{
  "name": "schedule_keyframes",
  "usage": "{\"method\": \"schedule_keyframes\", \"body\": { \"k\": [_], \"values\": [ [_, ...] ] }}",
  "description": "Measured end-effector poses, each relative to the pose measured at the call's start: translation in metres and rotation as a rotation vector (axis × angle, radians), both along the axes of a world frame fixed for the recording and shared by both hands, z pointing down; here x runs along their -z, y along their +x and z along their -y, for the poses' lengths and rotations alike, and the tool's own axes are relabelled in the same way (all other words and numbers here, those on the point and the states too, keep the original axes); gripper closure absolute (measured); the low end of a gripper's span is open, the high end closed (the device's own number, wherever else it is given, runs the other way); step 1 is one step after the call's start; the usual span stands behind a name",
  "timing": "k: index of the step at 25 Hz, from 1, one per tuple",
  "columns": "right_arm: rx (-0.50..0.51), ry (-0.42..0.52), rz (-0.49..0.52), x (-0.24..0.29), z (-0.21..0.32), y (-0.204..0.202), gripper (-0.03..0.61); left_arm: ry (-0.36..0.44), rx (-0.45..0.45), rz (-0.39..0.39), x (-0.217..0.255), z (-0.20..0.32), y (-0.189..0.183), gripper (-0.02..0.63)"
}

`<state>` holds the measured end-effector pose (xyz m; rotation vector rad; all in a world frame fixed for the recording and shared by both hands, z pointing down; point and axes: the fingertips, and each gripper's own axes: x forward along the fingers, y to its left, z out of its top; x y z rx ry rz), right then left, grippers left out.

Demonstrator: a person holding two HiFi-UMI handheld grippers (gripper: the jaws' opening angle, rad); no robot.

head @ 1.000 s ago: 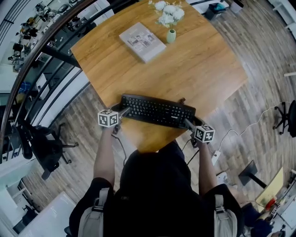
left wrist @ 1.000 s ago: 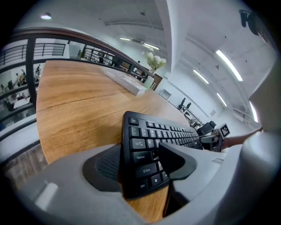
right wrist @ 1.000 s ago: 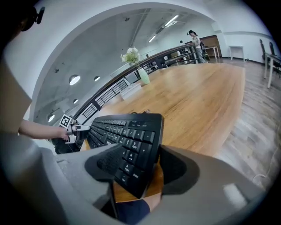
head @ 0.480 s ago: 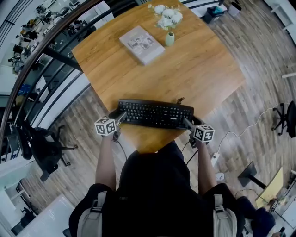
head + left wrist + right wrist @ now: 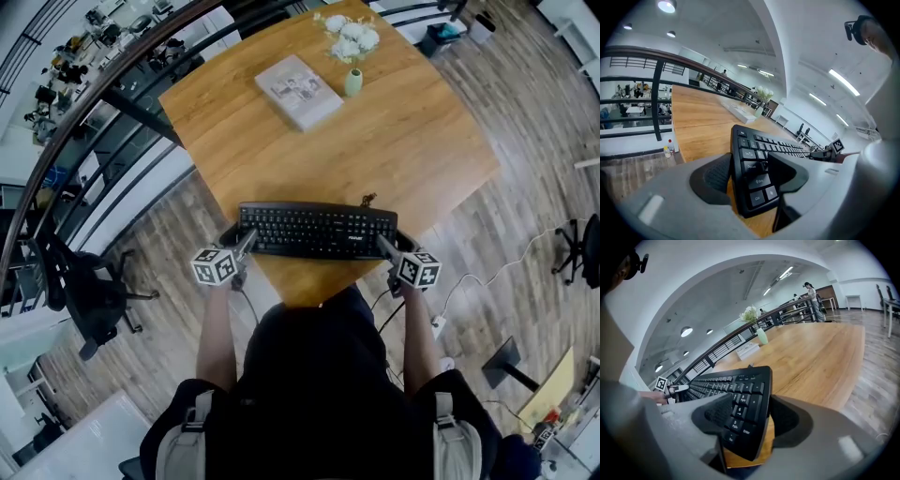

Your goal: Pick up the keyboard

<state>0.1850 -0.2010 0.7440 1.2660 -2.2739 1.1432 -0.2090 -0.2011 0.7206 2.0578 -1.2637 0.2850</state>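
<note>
A black keyboard [image 5: 317, 230] hangs over the near edge of the wooden table [image 5: 375, 141], held at both ends. My left gripper [image 5: 246, 242] has the keyboard's left end [image 5: 754, 159] between its jaws, which are still closing, and the pads press on it. My right gripper [image 5: 384, 246] grips the right end [image 5: 740, 404], one pad over the number keys and the other behind the back edge. The keyboard's underside is hidden in every view.
A book [image 5: 300, 91] and a small green vase of white flowers [image 5: 352, 82] stand at the table's far side. A dark cable [image 5: 367, 200] runs from the keyboard's back edge. A black office chair [image 5: 89, 291] stands on the floor at left, by a railing [image 5: 112, 103].
Both grippers have risen with the keyboard between them. It has turned from slanted to level across the picture, and its left end came up most.
</note>
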Motion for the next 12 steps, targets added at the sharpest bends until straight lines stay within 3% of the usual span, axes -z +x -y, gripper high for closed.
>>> {"method": "schedule_keyframes", "body": {
  "k": [12],
  "values": [
    [0.036,0.117,-0.020,0.041,-0.006,-0.011,0.325,0.120,0.025,0.020,0.045,-0.017,-0.012,0.367]
  ]
}}
